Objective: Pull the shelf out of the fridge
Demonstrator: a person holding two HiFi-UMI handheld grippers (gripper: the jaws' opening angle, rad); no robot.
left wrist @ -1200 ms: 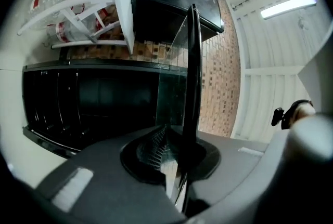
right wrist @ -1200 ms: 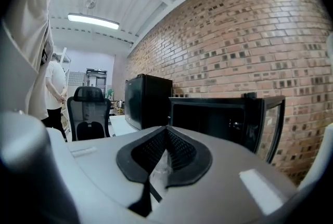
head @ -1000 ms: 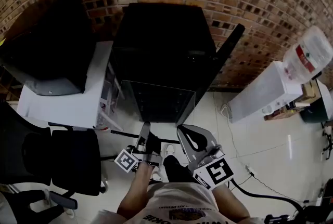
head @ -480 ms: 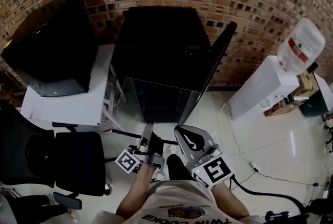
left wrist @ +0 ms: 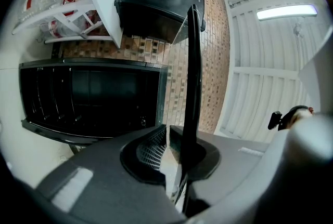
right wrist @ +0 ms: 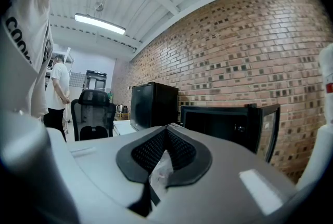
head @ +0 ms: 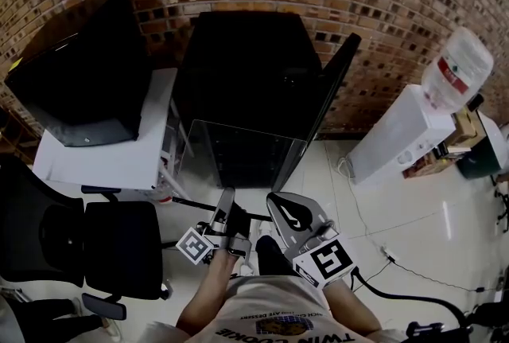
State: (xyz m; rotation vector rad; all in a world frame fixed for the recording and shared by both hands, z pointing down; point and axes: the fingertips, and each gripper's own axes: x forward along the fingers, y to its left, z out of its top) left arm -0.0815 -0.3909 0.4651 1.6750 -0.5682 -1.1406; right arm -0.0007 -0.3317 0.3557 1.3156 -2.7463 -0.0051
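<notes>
The black fridge (head: 250,67) stands against the brick wall with its door (head: 330,99) swung open to the right. A glass shelf with a dark rim (head: 238,162) hangs level in front of the fridge's opening, outside it. My left gripper (head: 227,196) is shut on the shelf's near edge. In the left gripper view the shelf (left wrist: 192,72) shows edge-on as a thin black strip running between the jaws of the left gripper (left wrist: 173,133). My right gripper (head: 276,200) hangs beside it, shut and empty, apart from the shelf. In its own view the right gripper (right wrist: 166,130) has its pads together.
A second black box (head: 79,79) sits on a white table (head: 119,162) left of the fridge. A black office chair (head: 103,242) stands at the lower left. A water dispenser (head: 409,134) is at the right, and a cable (head: 398,286) lies on the floor. A person (right wrist: 56,90) stands far off.
Both grippers and the held shelf came slightly back from the fridge, mostly in the first half second. The head view shifted a little. Both grips are the same.
</notes>
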